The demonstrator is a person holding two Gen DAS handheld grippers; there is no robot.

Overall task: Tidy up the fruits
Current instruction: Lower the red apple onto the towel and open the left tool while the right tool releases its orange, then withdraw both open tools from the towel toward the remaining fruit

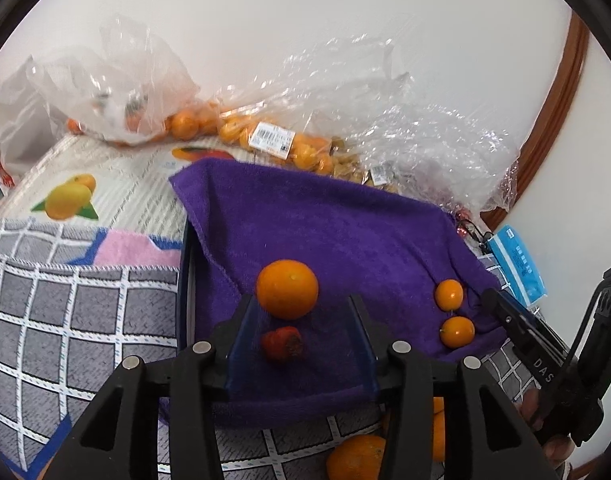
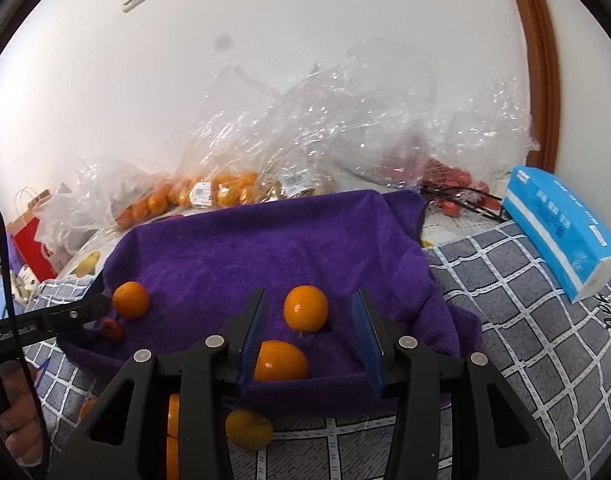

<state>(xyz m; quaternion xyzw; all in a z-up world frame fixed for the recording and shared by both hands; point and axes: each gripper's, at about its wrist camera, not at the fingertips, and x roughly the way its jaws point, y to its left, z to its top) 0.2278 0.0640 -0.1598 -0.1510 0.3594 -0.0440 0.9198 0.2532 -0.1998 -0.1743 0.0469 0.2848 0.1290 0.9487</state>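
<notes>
Oranges on the purple towel, that's the picture: a big orange sits just beyond the left gripper, its dimpled end turned up toward the camera, and it's round, so no long axis to call. Below it, between the blue pads, lies a small red fruit, lying on its side with its dark stem end facing right; neither pad touches it, and the jaws stand spread.

Over on the right gripper, the fingers also stand apart. A near orange rests against the left pad, partly hidden by it; the right pad is clear of it. A far orange lies just beyond, stem pointing down toward the camera.

The towel rests on a grey checked cloth. Behind it, clear bags of fruit line the wall. A blue tissue pack lies to the right.
</notes>
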